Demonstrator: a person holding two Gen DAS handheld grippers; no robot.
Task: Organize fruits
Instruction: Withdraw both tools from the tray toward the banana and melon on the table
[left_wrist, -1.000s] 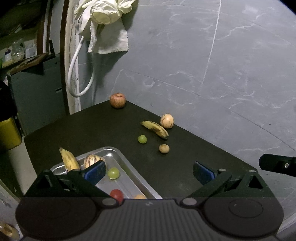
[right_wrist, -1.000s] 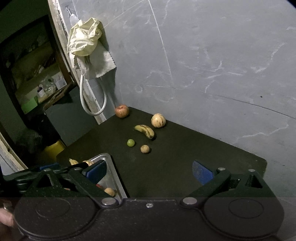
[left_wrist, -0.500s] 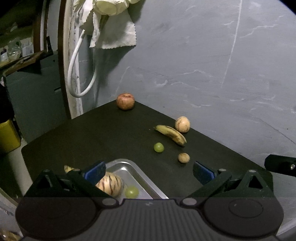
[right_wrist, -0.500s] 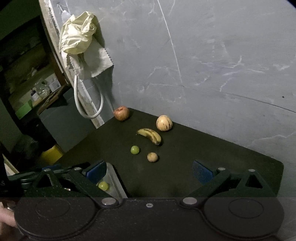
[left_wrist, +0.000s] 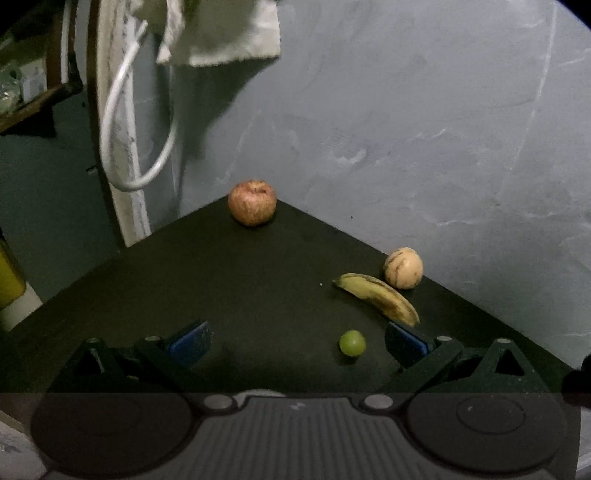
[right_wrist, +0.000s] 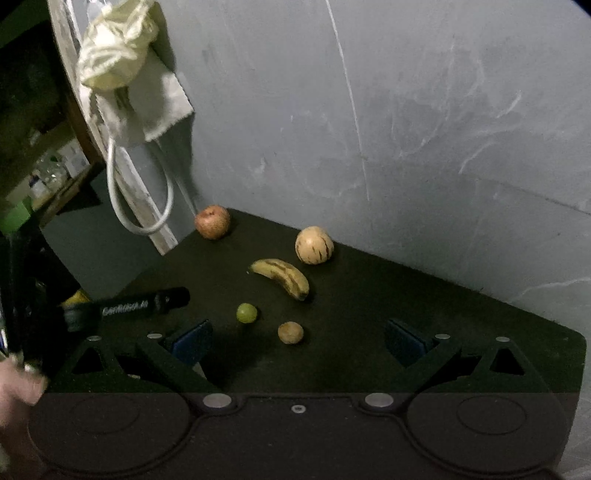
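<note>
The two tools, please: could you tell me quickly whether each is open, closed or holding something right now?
Left tool: open, holding nothing; a green grape lies between its fingers.
Right tool: open, holding nothing.

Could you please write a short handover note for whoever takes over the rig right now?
Left claw: open, holding nothing, low over the dark table.
Right claw: open, holding nothing, also over the table.
Loose on the table: apple at the far corner by the wall, striped round fruit beside the banana, green grape and small brown fruit nearest the claws.
Done: cannot be judged from these views; no tray or container is visible.
Left: all five fruits still need collecting. The grape lies closest to the left claw, so it seems a sensible first pick.
</note>
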